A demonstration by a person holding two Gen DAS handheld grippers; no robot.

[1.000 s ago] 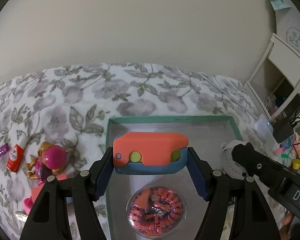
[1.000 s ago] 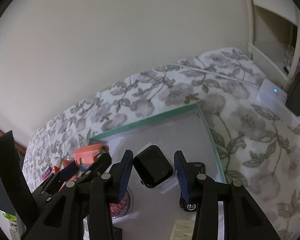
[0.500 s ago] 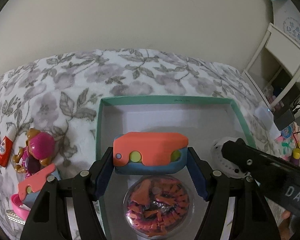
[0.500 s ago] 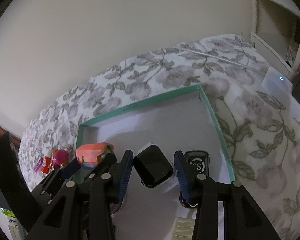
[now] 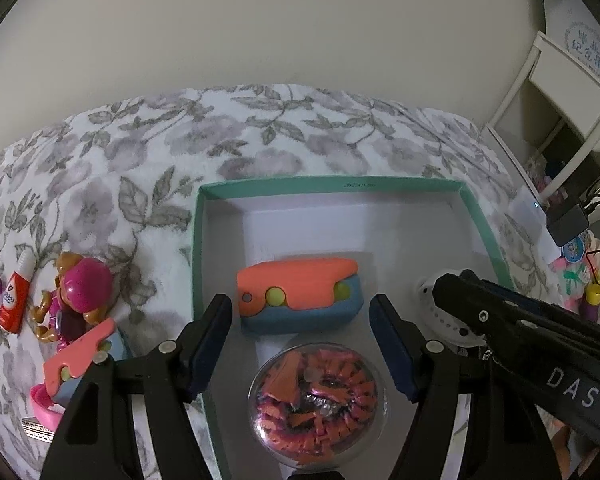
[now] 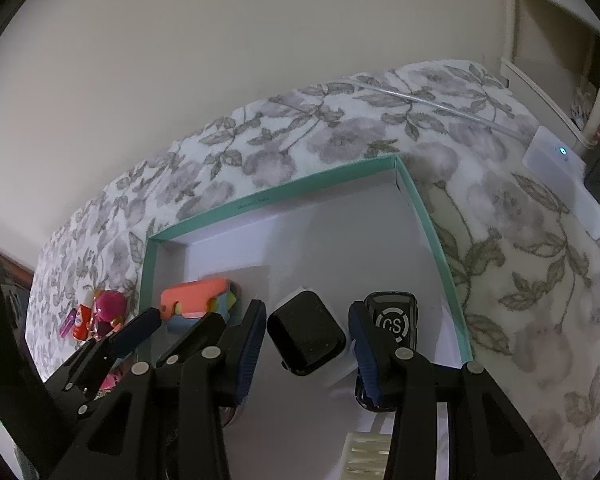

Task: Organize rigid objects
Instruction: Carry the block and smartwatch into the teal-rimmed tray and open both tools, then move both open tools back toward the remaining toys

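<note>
An orange and blue toy block point(image 5: 298, 294) lies inside the teal-rimmed box point(image 5: 196, 248), free of my left gripper point(image 5: 300, 344), which is open just behind it. The block also shows in the right wrist view point(image 6: 198, 308). My right gripper point(image 6: 308, 340) holds a black smartwatch point(image 6: 306, 338) between its pads above the box floor point(image 6: 340, 232). A clear dome of orange pieces point(image 5: 318, 398) sits in the box near me. A black key fob point(image 6: 392, 320) lies by the right finger.
On the floral blanket left of the box lie a pink doll point(image 5: 76, 296), a red tube point(image 5: 14, 300) and a second orange and blue block point(image 5: 80, 356). A white shelf point(image 5: 560, 92) and a white device point(image 6: 556, 160) stand at the right.
My left gripper opened and let go of the orange and blue block, which now rests in the box. My right gripper still holds the smartwatch and came lower over the box.
</note>
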